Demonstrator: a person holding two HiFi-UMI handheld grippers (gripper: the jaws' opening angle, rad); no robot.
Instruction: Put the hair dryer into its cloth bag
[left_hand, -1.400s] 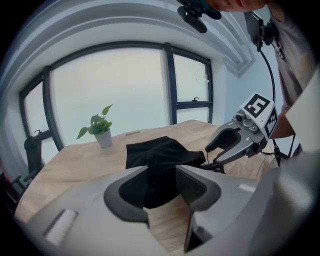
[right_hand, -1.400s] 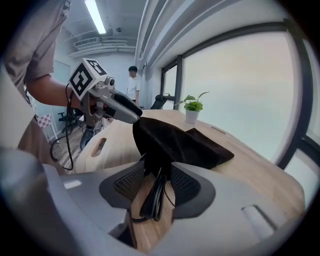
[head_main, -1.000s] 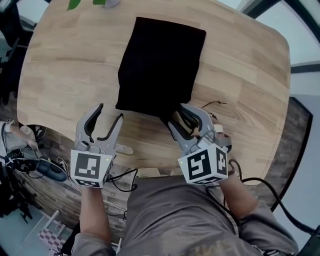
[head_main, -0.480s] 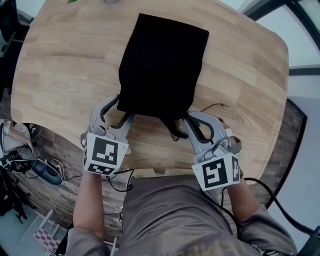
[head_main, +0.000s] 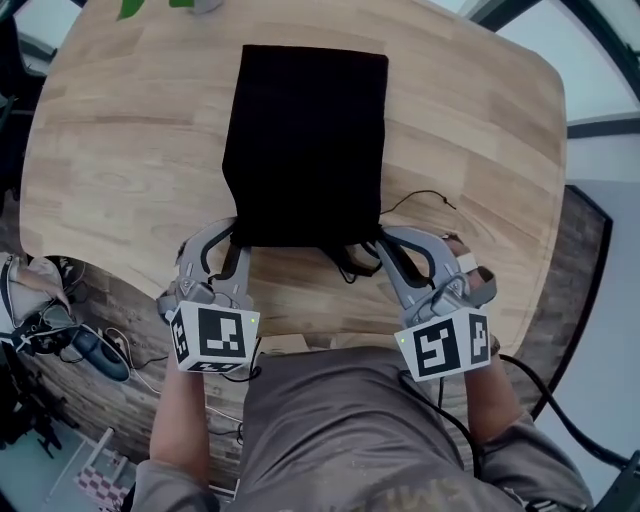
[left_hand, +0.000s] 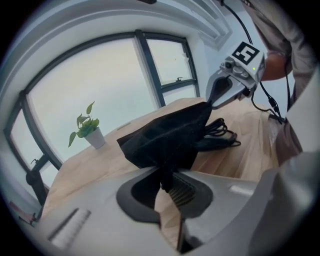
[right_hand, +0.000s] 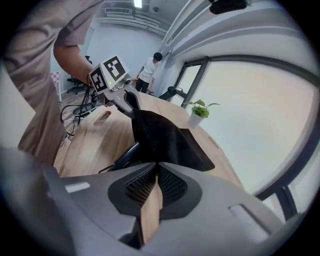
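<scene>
The soft black cloth bag (head_main: 305, 140) lies limp mid-frame on the pale wooden table (head_main: 120, 150), with the dark hair dryer (right_hand: 125, 154) poking from its lower mouth. The left tongs (head_main: 235, 232) clench the hem's left corner. The right tongs (head_main: 382, 237) have just been closing and pinch its right corner. The cloth is probably light and floppy, so the hem is the place to hold it.

I work at a counter (head_main: 120, 150) of pale wood planks with rounded corners. Under it lies a brown, brick-patterned floor (head_main: 90, 290), with a tangle of cables (head_main: 40, 325) to my left. A small potted plant (left_hand: 90, 131) stands at the far edge. Behind it, large dark-framed windows (left_hand: 150, 60) give flat, pale daylight. Across the room a ceiling lamp (right_hand: 137, 3) glows, and a person (right_hand: 150, 70) stands there.
</scene>
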